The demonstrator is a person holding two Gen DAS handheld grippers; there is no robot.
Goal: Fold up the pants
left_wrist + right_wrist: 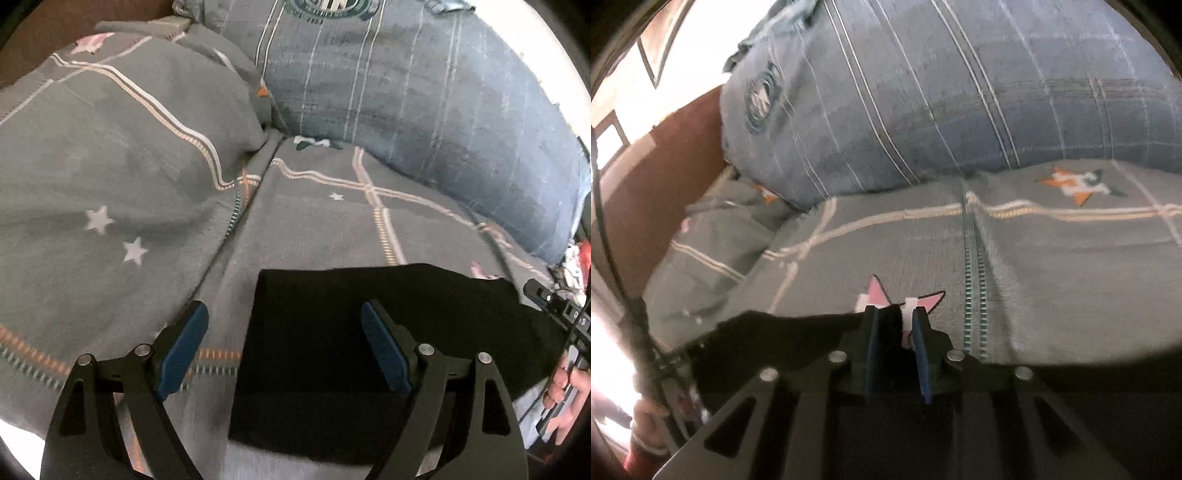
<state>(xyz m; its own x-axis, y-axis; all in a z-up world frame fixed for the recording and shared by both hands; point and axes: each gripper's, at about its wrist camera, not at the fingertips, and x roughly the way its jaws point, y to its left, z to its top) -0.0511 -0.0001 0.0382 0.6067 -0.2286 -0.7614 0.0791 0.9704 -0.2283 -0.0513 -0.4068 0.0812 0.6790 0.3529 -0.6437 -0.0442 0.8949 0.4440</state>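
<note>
Black pants (332,369) lie folded into a flat rectangle on the grey star-patterned bedsheet (332,221). My left gripper (284,308) hovers open above them, wide apart: the left blue pad (181,354) is over bare sheet and the right pad (384,350) is over the pants. In the right wrist view the pants (775,332) run off to the left. My right gripper (895,314) stands narrow at their far corner. Black cloth sits against its left pad, while a slit of sheet shows beside the right pad (919,343). That gripper also shows at the right edge of the left wrist view (554,306), held by a hand (569,384).
A big blue-grey striped pillow (406,92) lies across the back of the bed. A grey pillow (110,147) bulges at the left. A brown headboard (665,166) stands behind. A zip seam (975,280) runs down the sheet right of the gripper.
</note>
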